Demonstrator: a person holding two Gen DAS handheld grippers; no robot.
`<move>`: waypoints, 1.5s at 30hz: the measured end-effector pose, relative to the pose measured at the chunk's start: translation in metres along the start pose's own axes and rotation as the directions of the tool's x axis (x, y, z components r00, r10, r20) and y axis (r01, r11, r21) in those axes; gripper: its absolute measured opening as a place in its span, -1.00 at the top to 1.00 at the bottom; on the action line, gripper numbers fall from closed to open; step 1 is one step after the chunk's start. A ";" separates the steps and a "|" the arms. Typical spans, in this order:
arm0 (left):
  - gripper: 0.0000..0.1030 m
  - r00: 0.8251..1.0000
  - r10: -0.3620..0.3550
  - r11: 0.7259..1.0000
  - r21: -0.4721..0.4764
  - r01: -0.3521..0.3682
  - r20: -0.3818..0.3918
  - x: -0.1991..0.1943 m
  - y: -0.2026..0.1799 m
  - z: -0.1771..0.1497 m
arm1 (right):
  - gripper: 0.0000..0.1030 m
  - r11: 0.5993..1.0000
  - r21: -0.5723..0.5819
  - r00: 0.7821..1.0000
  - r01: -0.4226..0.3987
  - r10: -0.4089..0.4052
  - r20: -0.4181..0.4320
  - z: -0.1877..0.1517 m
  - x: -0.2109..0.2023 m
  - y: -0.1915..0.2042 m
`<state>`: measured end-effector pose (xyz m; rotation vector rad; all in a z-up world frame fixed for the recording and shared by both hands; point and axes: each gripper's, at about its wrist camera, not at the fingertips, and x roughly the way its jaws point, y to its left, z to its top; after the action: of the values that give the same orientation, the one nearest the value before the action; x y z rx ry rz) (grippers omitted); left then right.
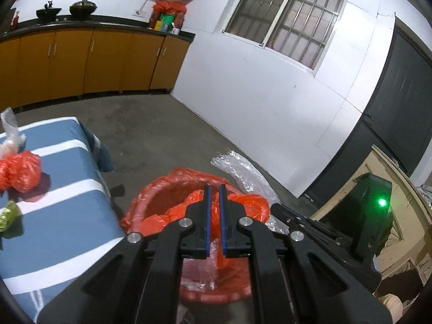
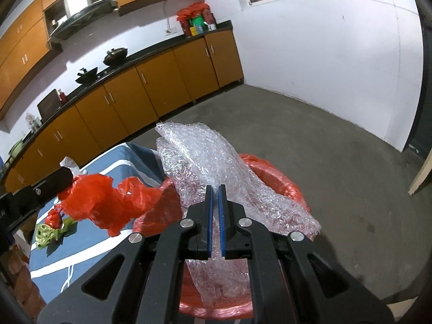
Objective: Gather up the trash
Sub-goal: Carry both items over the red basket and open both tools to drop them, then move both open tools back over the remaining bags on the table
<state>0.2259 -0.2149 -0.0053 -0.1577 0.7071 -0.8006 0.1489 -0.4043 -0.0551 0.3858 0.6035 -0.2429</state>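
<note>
We hold the left tongs (image 1: 214, 189) over the red-lined trash bin (image 1: 143, 202), its blue pads nearly together w/ a fold of red plastic bag (image 1: 243, 205) pinched between them; the right view shows that same bag (image 2: 94, 202) hanging from the left tongs' tip, stretched toward the bin's rim

Our right tongs (image 2: 215, 190) sit just above the bin (image 2: 291, 186) too, pads drawn close and clamped on a big sheet of bubble wrap (image 2: 205, 162). The sheet stands up from the tongs and also drapes down into the bin, where it touches the red liner. From the left view part of the bubble wrap (image 1: 237, 167) sticks out beyond the bin, over the concrete floor (image 1: 162, 129)

Left of the bin is the surface w/ a blue-and-white striped cloth (image 1: 67, 162). On it lie a crumpled red bag (image 1: 20, 171), a green wrapper (image 1: 9, 214) and a clear plastic bag (image 1: 10, 129), all well apart from the bin

Behind, orange cabinets (image 2: 135, 91) run under a dark counter w/ two woks on it
</note>
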 end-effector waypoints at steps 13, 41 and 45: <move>0.80 0.996 -0.003 1.000 -0.030 0.000 -0.086 0.042 0.009 -0.018 | 0.86 0.999 0.046 0.999 -0.029 0.031 -0.037 -0.004 0.017 -0.019; -0.24 0.886 0.463 0.884 -0.076 -0.462 -0.001 -0.080 0.142 -0.059 | -0.31 0.988 -0.143 0.998 -0.058 0.061 0.016 -0.004 0.015 0.067; -0.33 0.843 0.538 0.840 -0.097 -0.534 0.022 -0.111 0.163 -0.068 | -0.39 0.978 -0.187 0.996 -0.087 0.091 0.012 -0.006 0.019 0.093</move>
<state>0.2276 -0.0141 -0.0629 -0.0504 0.6942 -0.2235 0.1922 -0.3198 -0.0452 0.2282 0.5823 -0.1026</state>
